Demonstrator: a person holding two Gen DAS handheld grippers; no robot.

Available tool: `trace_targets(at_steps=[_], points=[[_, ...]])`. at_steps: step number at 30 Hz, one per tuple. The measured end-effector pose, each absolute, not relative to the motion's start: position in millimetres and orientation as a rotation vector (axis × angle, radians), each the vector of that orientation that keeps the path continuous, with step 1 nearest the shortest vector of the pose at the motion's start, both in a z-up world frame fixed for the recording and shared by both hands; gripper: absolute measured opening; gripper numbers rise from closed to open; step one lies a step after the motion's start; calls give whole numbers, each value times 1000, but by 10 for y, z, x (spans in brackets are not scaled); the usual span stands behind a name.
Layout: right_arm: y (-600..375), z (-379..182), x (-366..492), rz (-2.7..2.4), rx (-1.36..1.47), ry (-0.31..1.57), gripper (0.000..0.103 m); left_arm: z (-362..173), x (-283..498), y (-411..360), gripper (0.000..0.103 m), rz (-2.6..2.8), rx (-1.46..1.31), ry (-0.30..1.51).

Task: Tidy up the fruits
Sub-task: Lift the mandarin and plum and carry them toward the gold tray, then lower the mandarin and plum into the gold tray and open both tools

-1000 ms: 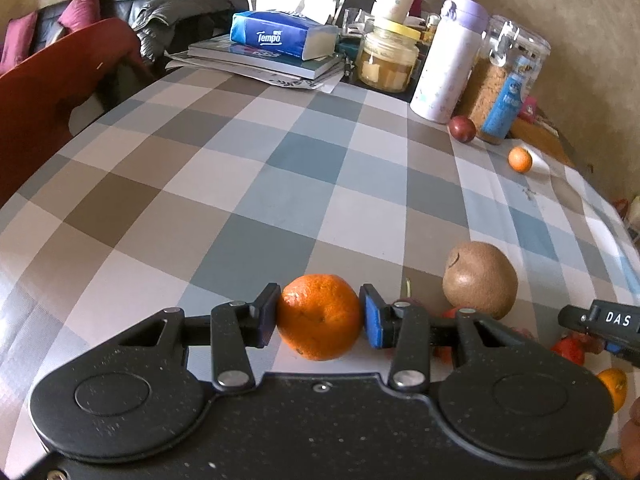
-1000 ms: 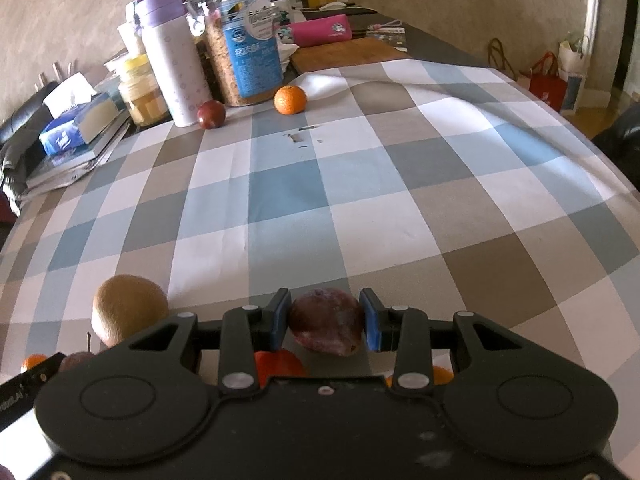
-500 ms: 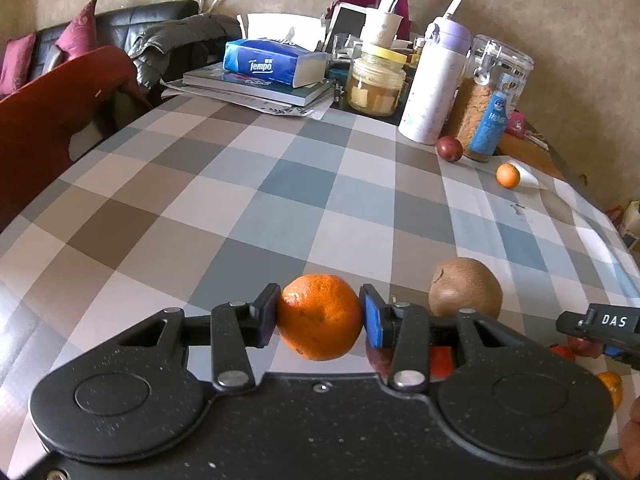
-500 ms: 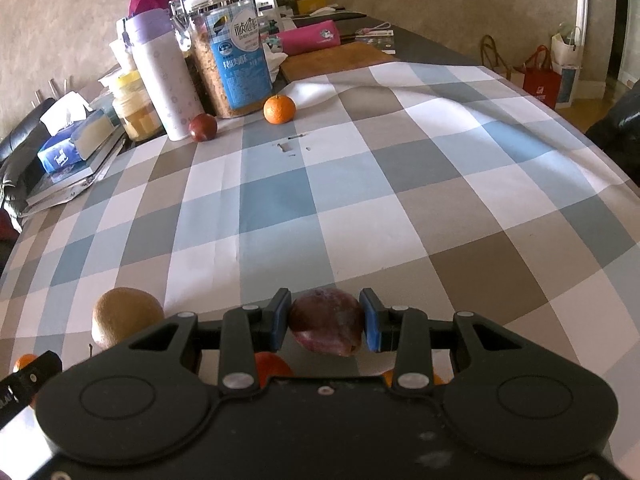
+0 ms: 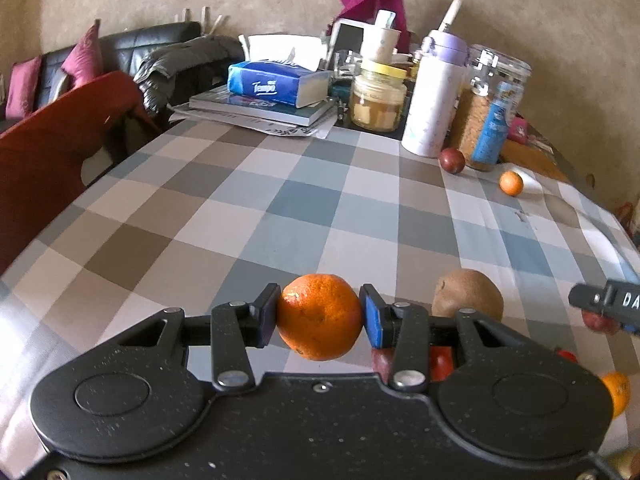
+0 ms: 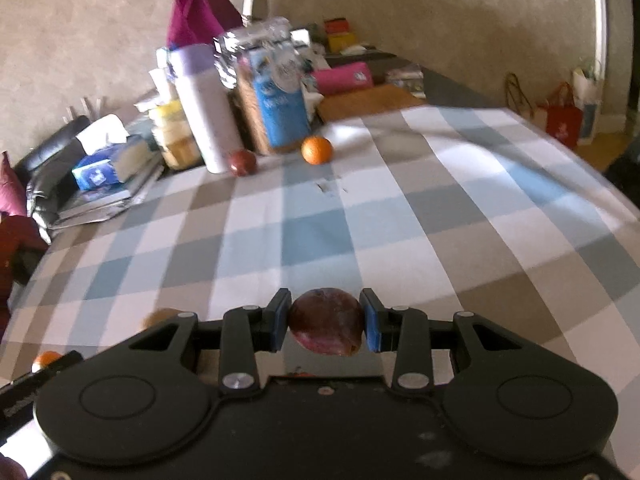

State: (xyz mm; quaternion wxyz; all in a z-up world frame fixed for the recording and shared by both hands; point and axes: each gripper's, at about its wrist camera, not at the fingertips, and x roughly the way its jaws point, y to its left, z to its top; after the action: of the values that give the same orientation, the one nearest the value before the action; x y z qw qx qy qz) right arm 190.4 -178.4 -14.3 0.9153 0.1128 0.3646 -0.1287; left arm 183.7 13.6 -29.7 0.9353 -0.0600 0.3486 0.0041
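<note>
Both grippers — left gripper [image 5: 319, 316]; right gripper [image 6: 325, 325] — speckled black plastic, silver rivets, blue-padded jaws.

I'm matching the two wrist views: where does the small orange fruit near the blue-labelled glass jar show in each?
Left wrist: small orange fruit at far right, right of the blue-labelled glass jar.
Right wrist: same fruit upper centre, just below that jar.
Shared landmark: dark red round fruit beside the white bottle.
</note>
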Motion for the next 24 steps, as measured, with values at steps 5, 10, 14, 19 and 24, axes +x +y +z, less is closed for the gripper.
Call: trace_targets(at_steps=[5, 10, 14, 19, 24], points=[[-1761, 90, 1733, -197, 248, 720, 38, -60, 1678, 168, 51, -19, -77, 708], [-1782, 323, 1403, -138, 287, 680, 39, 149, 1524, 253, 51, -91, -140, 790], [-1746, 471, 1038, -96, 303, 648, 39, 228, 1327, 225, 51, -130, -140, 812], [-1641, 541, 559, -76, 287, 604, 39, 249, 1030, 141, 51, -166, -121, 811], [-1524, 455, 116, -105, 262, 591, 39, 196, 769, 61, 51, -231, -118, 844]])
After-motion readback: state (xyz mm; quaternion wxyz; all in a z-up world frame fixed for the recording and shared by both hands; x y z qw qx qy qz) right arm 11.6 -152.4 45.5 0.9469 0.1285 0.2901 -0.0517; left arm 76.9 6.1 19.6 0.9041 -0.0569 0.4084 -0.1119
